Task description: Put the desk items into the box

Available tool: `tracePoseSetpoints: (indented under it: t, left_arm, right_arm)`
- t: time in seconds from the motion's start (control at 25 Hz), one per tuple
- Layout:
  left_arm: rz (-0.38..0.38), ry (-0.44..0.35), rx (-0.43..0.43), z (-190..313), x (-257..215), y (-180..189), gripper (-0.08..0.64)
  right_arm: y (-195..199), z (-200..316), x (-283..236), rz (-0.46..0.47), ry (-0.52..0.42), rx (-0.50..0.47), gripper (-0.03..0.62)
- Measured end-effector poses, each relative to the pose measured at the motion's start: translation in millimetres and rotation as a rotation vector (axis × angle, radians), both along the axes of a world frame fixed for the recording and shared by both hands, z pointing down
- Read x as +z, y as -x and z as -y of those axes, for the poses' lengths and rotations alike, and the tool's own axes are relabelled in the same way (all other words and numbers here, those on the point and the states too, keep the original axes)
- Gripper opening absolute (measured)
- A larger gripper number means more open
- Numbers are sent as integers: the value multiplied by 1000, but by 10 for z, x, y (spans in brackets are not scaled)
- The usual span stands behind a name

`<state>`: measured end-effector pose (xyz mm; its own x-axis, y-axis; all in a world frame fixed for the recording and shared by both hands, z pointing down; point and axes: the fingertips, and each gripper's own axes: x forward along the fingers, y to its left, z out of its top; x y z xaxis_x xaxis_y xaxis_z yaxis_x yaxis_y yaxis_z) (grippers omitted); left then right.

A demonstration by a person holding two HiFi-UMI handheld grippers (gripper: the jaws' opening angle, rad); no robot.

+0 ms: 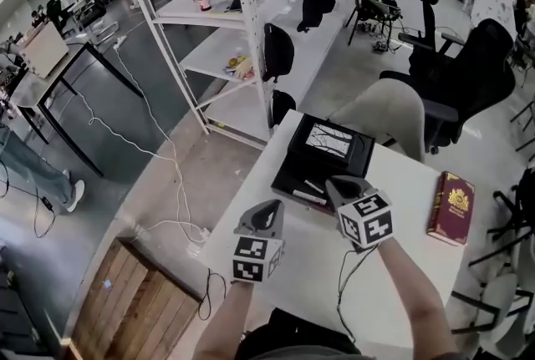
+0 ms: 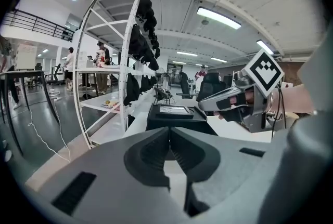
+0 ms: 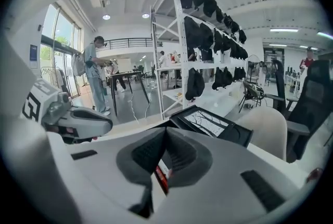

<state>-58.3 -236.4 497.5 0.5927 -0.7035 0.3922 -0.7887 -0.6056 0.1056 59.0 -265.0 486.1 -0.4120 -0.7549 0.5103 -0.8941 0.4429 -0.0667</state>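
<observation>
An open black box (image 1: 284, 174) stands at the far middle of the white desk (image 1: 401, 266), with a black piece bearing a white branch picture (image 1: 328, 139) on its far half. Thin pen-like items (image 1: 308, 187) lie in its near half. My right gripper (image 1: 333, 183) hangs over that near edge, jaws closed tip to tip. In the right gripper view a red and white item (image 3: 161, 176) shows below the closed tips (image 3: 165, 129); I cannot tell whether it is held. My left gripper (image 1: 269, 206) is shut and empty, left of the box (image 2: 174, 116). A dark red book (image 1: 451, 208) lies at the right.
A beige chair (image 1: 393, 116) stands behind the desk, with black office chairs (image 1: 468, 74) further right. A white shelving rack (image 1: 242, 24) runs along the left. Cables (image 1: 167, 174) trail over the floor, and a wooden pallet (image 1: 134, 308) lies near the desk's left corner.
</observation>
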Motion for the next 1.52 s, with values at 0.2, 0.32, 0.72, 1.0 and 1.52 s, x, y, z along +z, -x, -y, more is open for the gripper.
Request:
tracePoseSetpoints:
  t: [0.2, 0.32, 0.72, 1.0, 1.52]
  left_arm:
    - [12, -25, 23, -4, -88, -17, 11]
    - [17, -39, 35, -9, -124, -23, 11]
    - [13, -68, 85, -33, -221, -115, 11]
    - [10, -73, 116, -98, -230, -191, 10]
    - [-7, -75, 112, -165, -234, -194, 11]
  right_arm:
    - [-59, -250, -179, 81, -44, 65, 5]
    - [-107, -391, -244, 111, -70, 98, 5]
    - [-177, -797, -364, 148, -159, 198, 3]
    - [-354, -1000, -350, 142, -210, 302, 3]
    - [-564, -1083, -294, 173, -197, 383, 3]
